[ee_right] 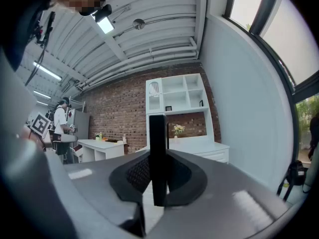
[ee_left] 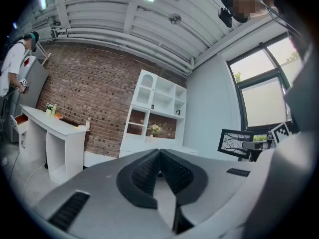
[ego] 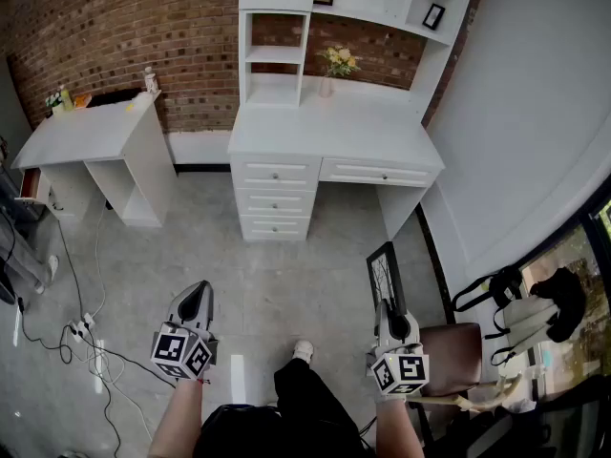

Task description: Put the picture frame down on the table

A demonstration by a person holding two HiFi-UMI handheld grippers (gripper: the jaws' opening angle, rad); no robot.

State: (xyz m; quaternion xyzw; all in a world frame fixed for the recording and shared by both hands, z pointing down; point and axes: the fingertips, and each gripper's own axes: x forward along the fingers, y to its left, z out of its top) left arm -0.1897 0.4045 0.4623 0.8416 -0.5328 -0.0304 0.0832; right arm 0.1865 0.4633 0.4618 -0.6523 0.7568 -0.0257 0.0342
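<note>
Black thin-edged picture frame (ego: 385,273) with a bare-branch print, upright, clamped in right tool (ego: 389,309); left tool (ego: 197,294) closed, empty.

Head view sits high, aimed steeply down at the white table (ego: 334,136). Both gripper views ride low, facing that same table from well back.

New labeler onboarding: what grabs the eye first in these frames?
The black picture frame stands out, clamped edge-on in the right gripper above the grey floor at the head view's lower right. Ahead stands the white desk with its shelf unit, against the brick wall. The left gripper is shut and empty.
</note>
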